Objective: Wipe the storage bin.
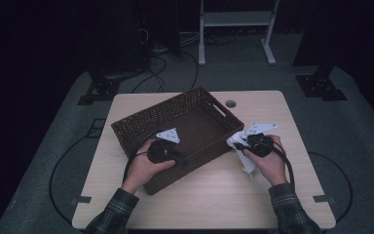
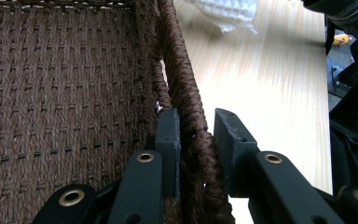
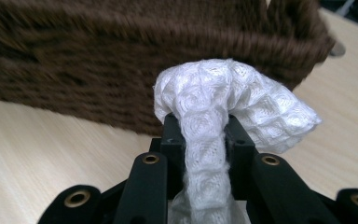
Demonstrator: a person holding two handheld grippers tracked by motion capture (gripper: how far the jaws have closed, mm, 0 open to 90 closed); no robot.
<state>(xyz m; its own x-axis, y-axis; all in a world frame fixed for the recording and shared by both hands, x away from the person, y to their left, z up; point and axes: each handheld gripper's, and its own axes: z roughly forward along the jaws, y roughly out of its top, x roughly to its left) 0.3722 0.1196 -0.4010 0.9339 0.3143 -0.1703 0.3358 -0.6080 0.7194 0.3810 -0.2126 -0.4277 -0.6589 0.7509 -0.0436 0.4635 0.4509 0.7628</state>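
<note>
1. A dim room with cables on the floor surrounds a pale wooden worktop (image 1: 209, 195), where a person sits with tongs in each hand.
2. A brown woven basket (image 1: 141, 123) lies at an angle across the worktop.
3. The left tongs (image 2: 196, 140) straddle the basket's near wall, one jaw inside and one outside, clamped on the weave, probably to keep the basket from sliding.
4. The right tongs (image 3: 203, 133) are pinched together on a white quilted cloth (image 3: 242, 100), bunched above the jaws, its tail hanging below.
5. The cloth hangs just outside the basket's right wall, likely bound for the basket.
</note>
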